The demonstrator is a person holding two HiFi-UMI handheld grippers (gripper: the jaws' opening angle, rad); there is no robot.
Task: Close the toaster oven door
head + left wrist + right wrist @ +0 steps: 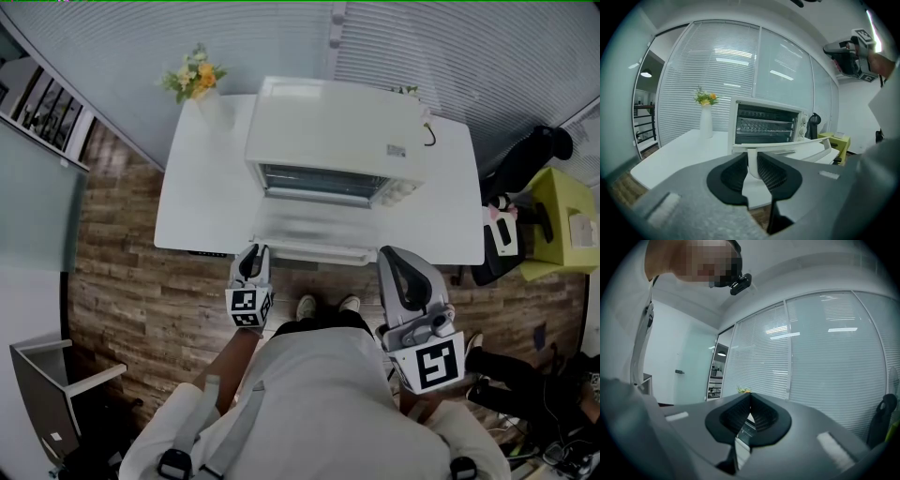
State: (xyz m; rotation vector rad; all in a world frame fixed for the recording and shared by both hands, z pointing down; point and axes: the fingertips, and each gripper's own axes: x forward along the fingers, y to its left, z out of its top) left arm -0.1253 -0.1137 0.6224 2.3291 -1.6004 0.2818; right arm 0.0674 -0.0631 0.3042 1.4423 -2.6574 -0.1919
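A white toaster oven stands on the white table, its glass door folded down flat towards me. In the left gripper view the oven shows its wire rack inside. My left gripper sits at the left end of the door handle. Its jaws are shut on the handle's white end post. My right gripper is held up beside the door's right corner, touching nothing. In its own view the right gripper is shut and empty.
A white vase with yellow flowers stands at the table's far left corner. Right of the table are a black chair and a yellow-green cabinet. A grey shelf unit stands on the wooden floor at lower left. Blinds line the back wall.
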